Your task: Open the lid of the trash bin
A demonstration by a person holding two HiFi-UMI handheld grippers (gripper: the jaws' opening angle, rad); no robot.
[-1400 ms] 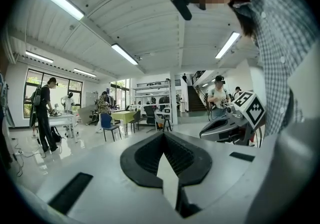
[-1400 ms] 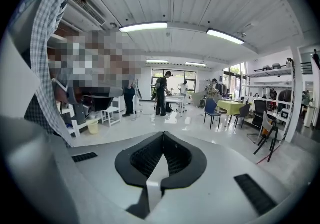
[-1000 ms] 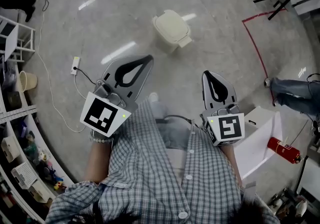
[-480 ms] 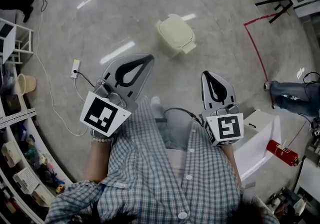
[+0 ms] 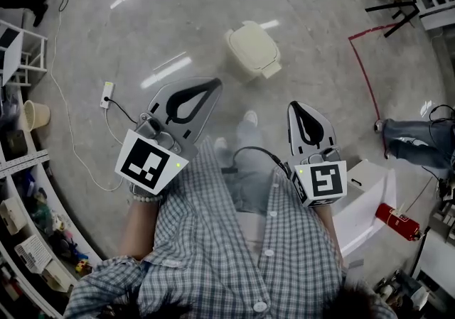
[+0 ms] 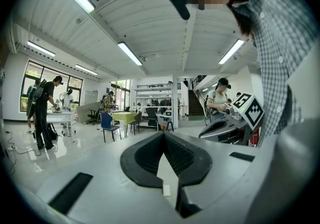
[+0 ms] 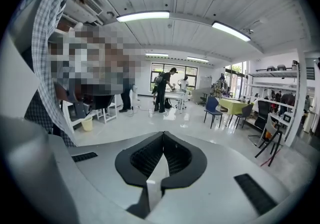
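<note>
The cream trash bin (image 5: 252,50) stands on the grey floor ahead of me in the head view, its lid down. My left gripper (image 5: 215,82) is held at waist height, its tip pointing toward the bin from the lower left but well short of it. My right gripper (image 5: 294,105) is held lower right of the bin, also apart from it. On both, the jaws are pressed together with nothing between them. In the left gripper view (image 6: 163,133) and the right gripper view (image 7: 163,133) only the room is seen past the tips; the bin is out of sight there.
A white power strip (image 5: 107,93) with its cable lies on the floor at left, by shelves and a yellow bucket (image 5: 35,115). A red tape line (image 5: 365,72) runs at right. Another person's legs (image 5: 416,138), a white box (image 5: 367,193) and a red extinguisher (image 5: 398,219) sit at right.
The bin has drifted slightly right in the head view as I walk, and my foot now shows stepped forward between the grippers. Both grippers stay shut in the same pose.
</note>
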